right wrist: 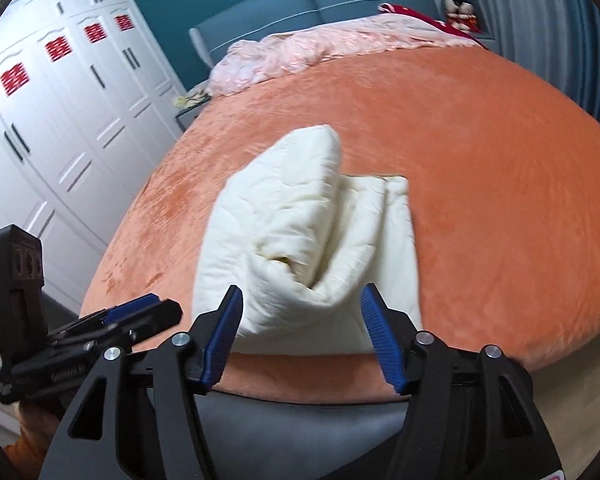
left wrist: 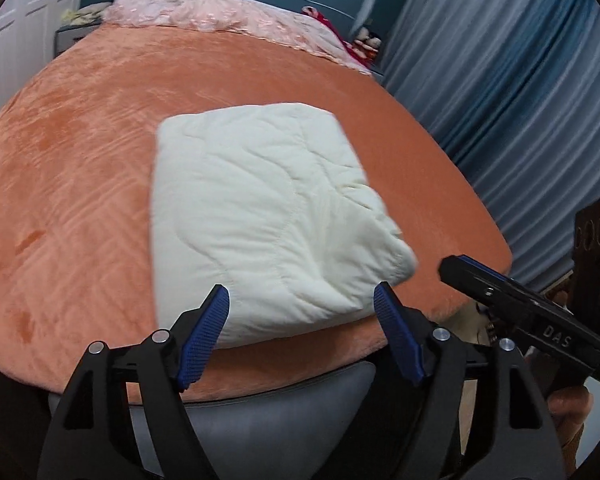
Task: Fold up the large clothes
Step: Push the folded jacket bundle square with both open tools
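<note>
A cream quilted garment lies folded into a thick bundle on the orange bed cover, near the bed's foot edge. In the right wrist view the bundle shows its layered folds, with one flap standing up. My left gripper is open and empty, just short of the bundle's near edge. My right gripper is open and empty, its fingers either side of the bundle's near corner without gripping it. The right gripper also shows at the right of the left wrist view, and the left gripper at the left of the right wrist view.
A crumpled pink quilt lies at the head of the bed by the teal headboard. Blue curtains hang along the right side. White wardrobes stand on the left. The grey bed frame is below the grippers.
</note>
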Action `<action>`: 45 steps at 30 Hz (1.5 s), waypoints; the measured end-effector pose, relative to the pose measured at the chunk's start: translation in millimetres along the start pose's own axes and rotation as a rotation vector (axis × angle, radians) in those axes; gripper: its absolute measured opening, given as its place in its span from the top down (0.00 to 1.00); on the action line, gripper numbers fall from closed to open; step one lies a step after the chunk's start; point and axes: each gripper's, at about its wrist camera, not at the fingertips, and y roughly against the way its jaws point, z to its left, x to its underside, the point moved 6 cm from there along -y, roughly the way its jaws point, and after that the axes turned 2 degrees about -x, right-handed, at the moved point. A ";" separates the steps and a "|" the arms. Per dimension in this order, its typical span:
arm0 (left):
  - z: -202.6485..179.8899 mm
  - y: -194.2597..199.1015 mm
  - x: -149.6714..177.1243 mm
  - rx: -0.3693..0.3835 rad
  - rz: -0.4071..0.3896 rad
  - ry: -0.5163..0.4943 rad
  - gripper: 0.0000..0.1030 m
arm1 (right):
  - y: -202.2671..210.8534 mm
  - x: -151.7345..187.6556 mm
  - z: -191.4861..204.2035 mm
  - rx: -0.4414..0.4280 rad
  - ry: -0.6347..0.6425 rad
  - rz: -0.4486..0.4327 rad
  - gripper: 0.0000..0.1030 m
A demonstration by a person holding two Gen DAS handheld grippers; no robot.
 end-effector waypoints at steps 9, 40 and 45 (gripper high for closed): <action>55.9 -25.4 5.0 -0.220 0.060 0.095 0.39 | -42.4 -1.5 15.8 0.064 -0.011 0.095 0.69; -22.5 -113.2 15.6 -0.336 0.205 -0.132 0.42 | -82.1 60.2 -101.7 0.209 -0.176 0.239 0.85; -25.1 -119.5 18.6 -0.366 0.203 -0.150 0.41 | -90.6 60.1 -104.4 0.213 -0.174 0.246 0.85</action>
